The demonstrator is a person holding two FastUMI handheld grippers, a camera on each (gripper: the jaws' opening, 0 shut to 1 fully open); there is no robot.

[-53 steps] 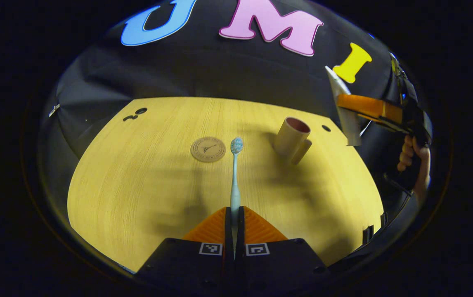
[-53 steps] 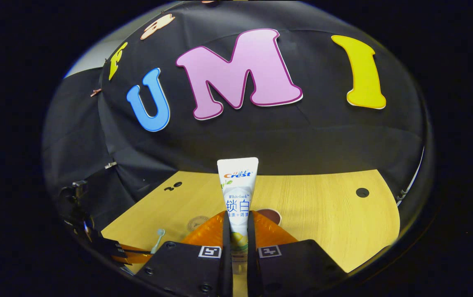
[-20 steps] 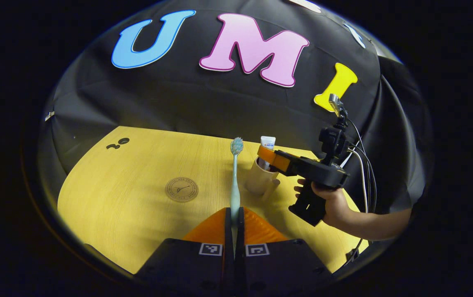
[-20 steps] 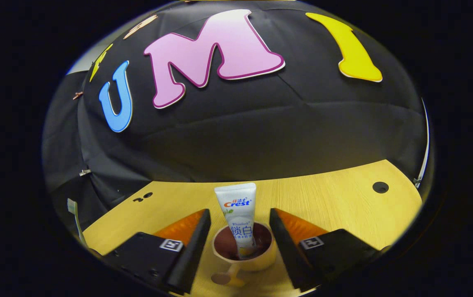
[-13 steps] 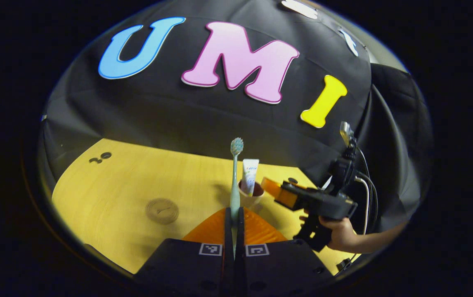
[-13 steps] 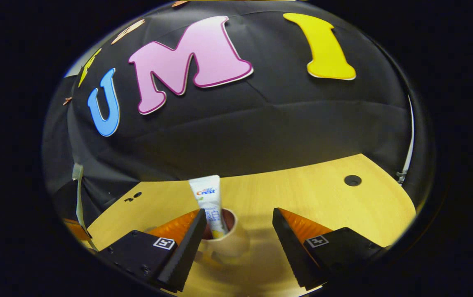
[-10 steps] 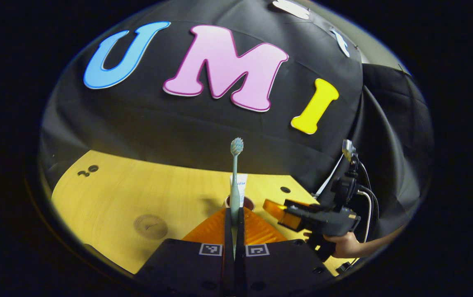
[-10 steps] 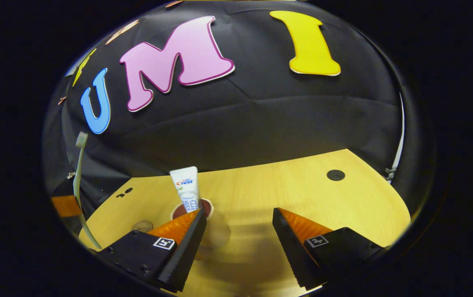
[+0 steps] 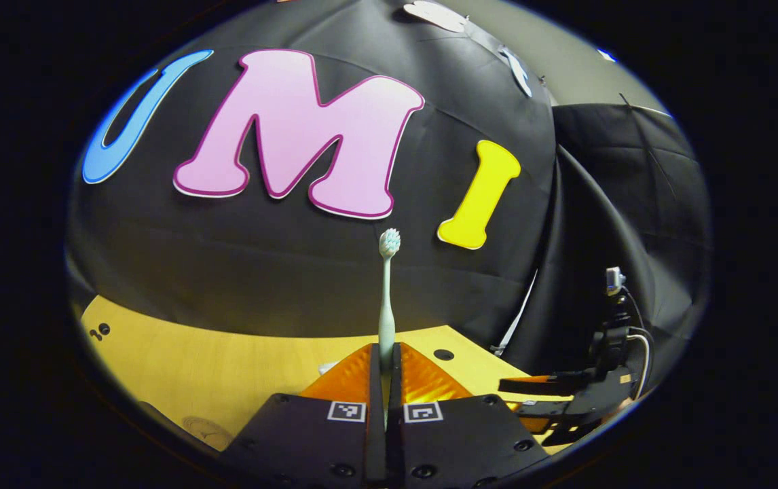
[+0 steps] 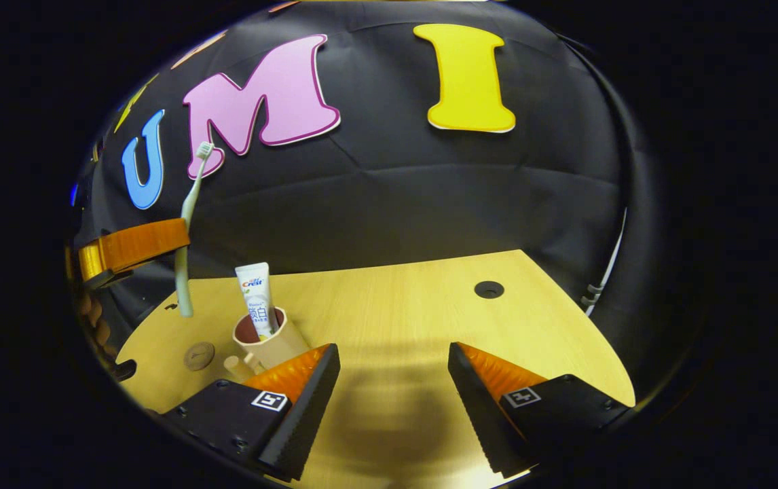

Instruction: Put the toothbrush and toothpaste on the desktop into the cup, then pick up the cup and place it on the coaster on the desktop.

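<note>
upright toothpaste point(image 10: 256, 299) in cup point(image 10: 271, 348), label blurred

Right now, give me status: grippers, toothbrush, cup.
Left gripper shut on toothbrush, held upright above the table. Right gripper open, holding nothing. Toothpaste stands in cup; coaster beside it, bare.

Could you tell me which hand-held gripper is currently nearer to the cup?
Left, probably. The left hand-held gripper holds the toothbrush upright just above and beside the cup. The right hand-held gripper is open, empty and off to the cup's side.
</note>
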